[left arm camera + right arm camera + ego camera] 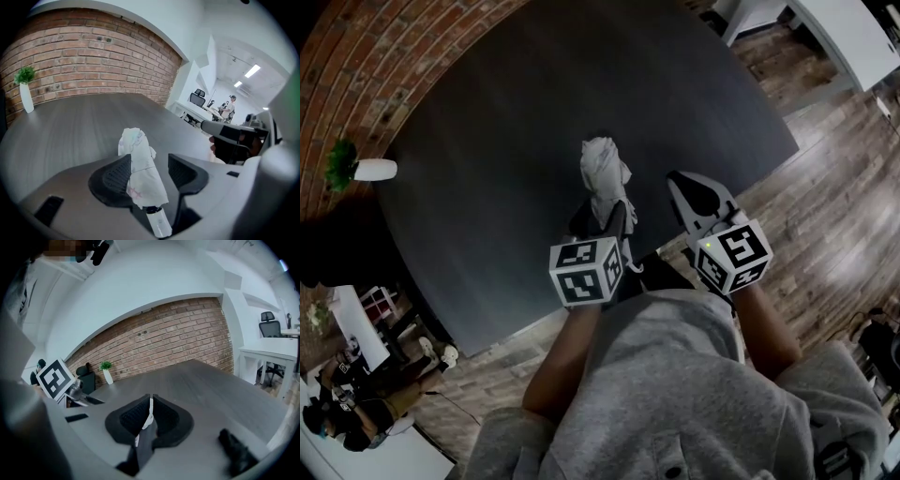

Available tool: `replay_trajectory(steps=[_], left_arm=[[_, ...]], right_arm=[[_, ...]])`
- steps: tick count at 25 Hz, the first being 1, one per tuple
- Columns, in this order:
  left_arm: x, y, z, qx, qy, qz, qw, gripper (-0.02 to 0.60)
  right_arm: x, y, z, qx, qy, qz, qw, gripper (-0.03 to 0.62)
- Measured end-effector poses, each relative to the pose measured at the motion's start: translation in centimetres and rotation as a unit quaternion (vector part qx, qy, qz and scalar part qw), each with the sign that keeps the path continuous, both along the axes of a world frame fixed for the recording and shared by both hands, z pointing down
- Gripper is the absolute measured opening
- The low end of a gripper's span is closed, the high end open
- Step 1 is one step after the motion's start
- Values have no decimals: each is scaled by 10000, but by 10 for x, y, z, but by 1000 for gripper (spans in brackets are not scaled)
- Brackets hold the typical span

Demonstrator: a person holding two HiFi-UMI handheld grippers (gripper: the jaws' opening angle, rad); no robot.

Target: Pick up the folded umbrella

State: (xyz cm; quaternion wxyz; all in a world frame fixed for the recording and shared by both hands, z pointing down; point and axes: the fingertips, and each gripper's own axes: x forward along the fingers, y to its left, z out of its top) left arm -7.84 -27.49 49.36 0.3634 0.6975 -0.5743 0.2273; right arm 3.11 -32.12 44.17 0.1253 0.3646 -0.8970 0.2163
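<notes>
On the left gripper (pixel 150 161) the fingers (pixel 115 177) are standing wide. The folded umbrella (pixel 140 176) is sitting between them, its fabric leaning on the finger at that view's left with a gap showing to the other, so I'm not reading a clamp. Its crumpled end is poking out past the fingertips over the table (pixel 70 122), and its white handle is pointing back toward the finger roots. The right gripper (pixel 150 403) is pinching its fingers nearly closed on a thin pale strip (pixel 149 411), possibly a strap, too blurred to call.

Crumpled cloth umbrella (pixel 138 168); matt wood-grain table (pixel 70 126) (rough brick wall (pixel 84 56)).
</notes>
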Motion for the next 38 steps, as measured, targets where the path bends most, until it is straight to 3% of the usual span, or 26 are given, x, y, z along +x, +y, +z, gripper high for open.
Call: replay_trajectory(steps=[9,18,38], left_arm=[[1,-4,38,-416,156,-2,9990,313],[-2,-11,62,-650,143,-135,9977,331],[4,-20,90,-870,67,-227,9959,347]], right_arm=[[-3,-4,23,-122,192,26,9997,32],[-14,-6,43,-89,402,-51,9991,32],[-1,-4,67,-326,247,249,9989,32]])
